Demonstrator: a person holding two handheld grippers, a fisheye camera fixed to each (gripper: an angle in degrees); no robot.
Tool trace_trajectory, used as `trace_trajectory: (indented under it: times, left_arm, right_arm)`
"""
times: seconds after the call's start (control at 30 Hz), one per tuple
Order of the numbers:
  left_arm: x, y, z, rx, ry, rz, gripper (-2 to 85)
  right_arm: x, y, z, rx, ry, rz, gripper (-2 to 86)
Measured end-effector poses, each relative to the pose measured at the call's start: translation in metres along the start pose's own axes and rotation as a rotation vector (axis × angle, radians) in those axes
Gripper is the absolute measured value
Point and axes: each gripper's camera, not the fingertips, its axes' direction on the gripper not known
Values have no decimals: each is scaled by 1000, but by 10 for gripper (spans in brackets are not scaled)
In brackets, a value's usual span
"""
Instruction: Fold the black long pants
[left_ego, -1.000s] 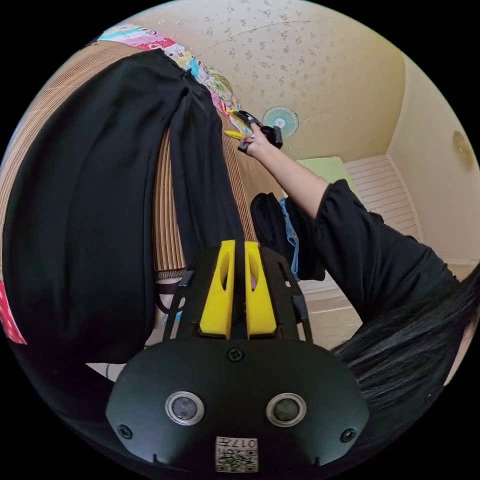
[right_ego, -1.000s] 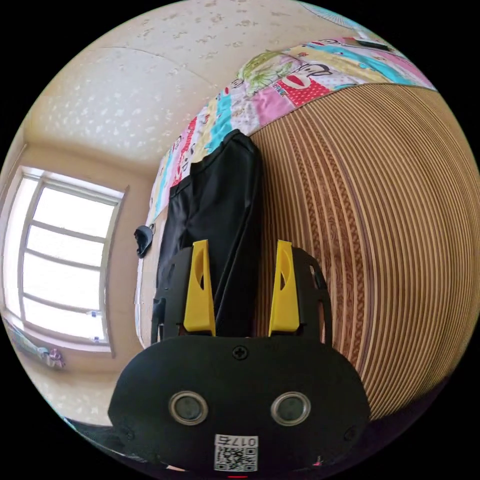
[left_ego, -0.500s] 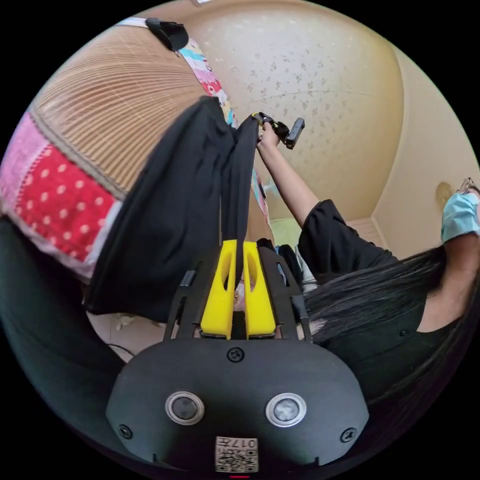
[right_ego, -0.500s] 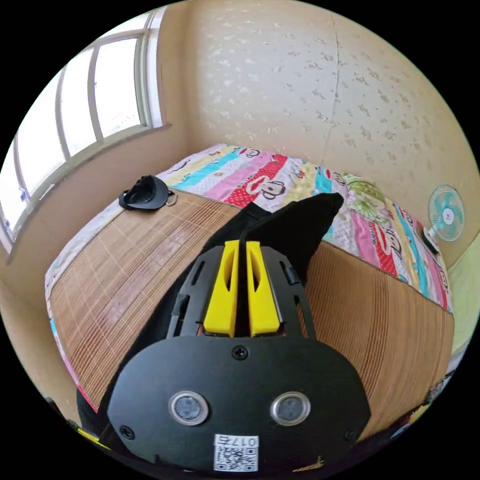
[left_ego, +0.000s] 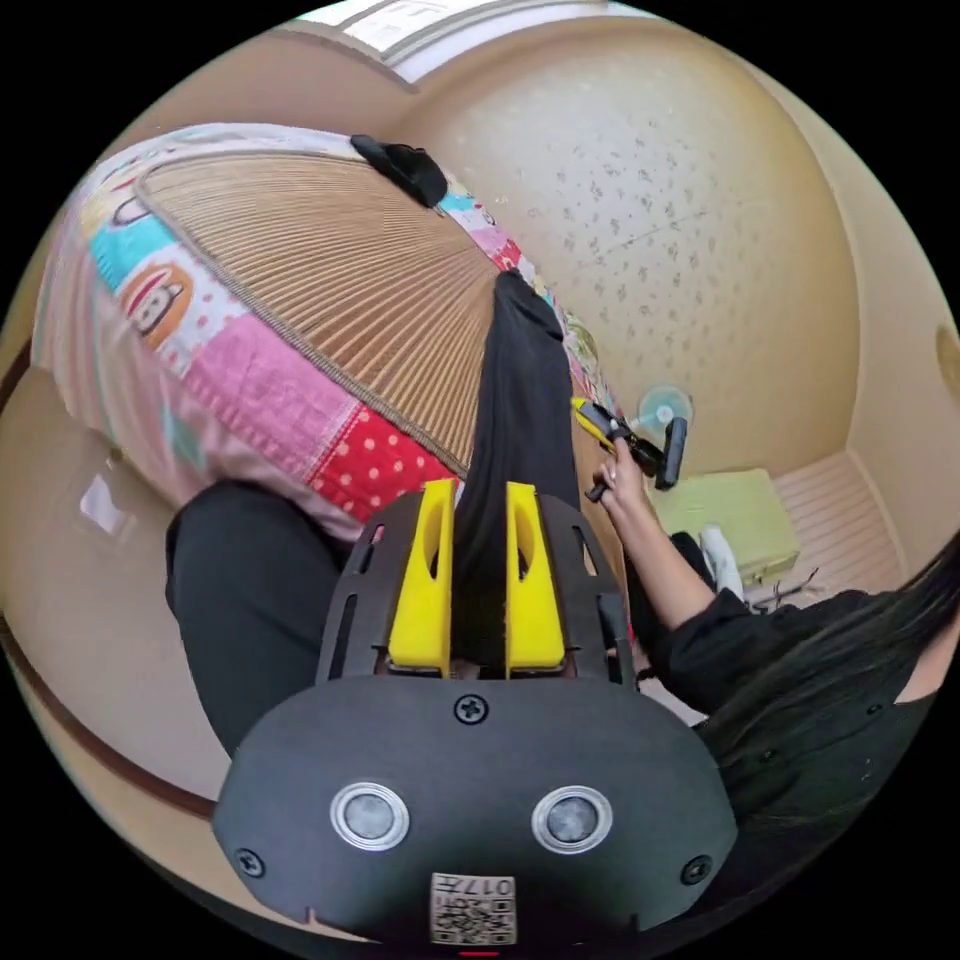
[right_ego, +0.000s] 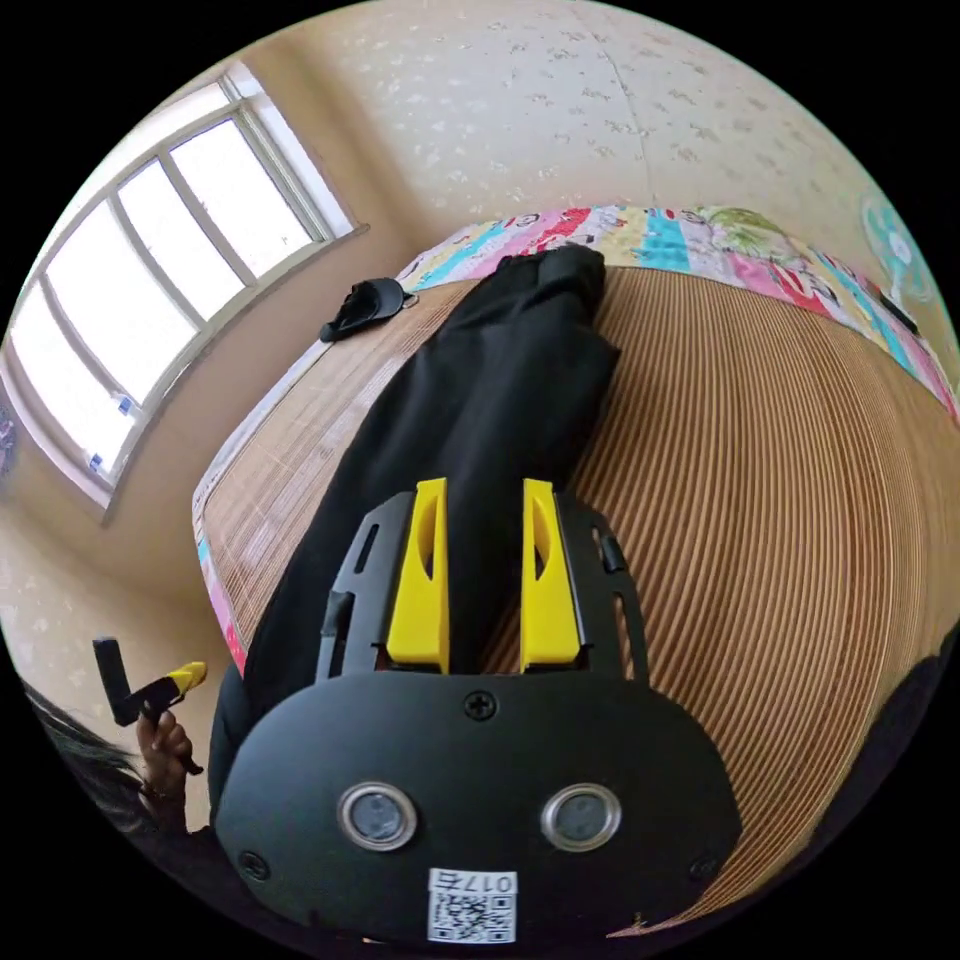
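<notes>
Place: I'm working in a bedroom of a home.
Bed: a bed (right_ego: 830, 420) covered by a woven bamboo mat (left_ego: 330, 270), with a bright cartoon-print patchwork sheet (left_ego: 260, 370) under it.
Walls: I see cream wallpaper (left_ego: 680, 200) with a small scattered pattern.
Window: a wide multi-pane window (right_ego: 150, 290) lets in daylight beside the bed.
Fan: a small electric fan (left_ego: 665, 408) stands by the wall.
Floor: pale boards (left_ego: 850, 500), and a green mat (left_ego: 735, 510) lying there.
</notes>
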Motion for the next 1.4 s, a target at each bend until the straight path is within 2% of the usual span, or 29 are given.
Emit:
trace_trajectory:
  times: [0.1,0.23,0.37,0.5,0.6,0.73,0.83,0.93,1.1,1.2,1.3,1.4]
  left_arm:
    - [29,-10,39,-96,-1,121,76]
    - [72,15,99,-205,-102,251,78]
    - [114,44,119,-148,-291,340,70]
    - [124,50,126,-146,-294,317,56]
    - [114,49,133,-164,-200,271,36]
    - [106,41,107,-171,-32,205,17]
    - [121,49,69,-100,-76,231,23]
    - [118,50,63,-140,-157,178,39]
    - [114,15,36,22,-53,167,81]
    - [113,-39,65,-25,19,173,119]
    - [109,-86,101,-42,-33,159,131]
    - [109,-108,144,-173,-90,150,160]
  right_arm:
    - [18,83,-30,-32,-75,113,102]
    - [16,163,-64,-25,-275,201,78]
    - [-5,189,-80,-59,-313,181,41]
    - [-12,179,-97,-83,-322,150,26]
    - [-16,171,-113,-81,-307,176,22]
    - [-19,167,-135,-26,-397,256,21]
    - [-22,156,-145,-30,-524,193,25]
    - [-16,146,-143,-172,-454,148,37]
    - [31,121,-172,-60,-486,234,91]
    - [58,75,-161,-88,-524,268,124]
    - [74,25,-138,-158,-565,290,136]
    - [76,-9,-125,-184,-593,305,123]
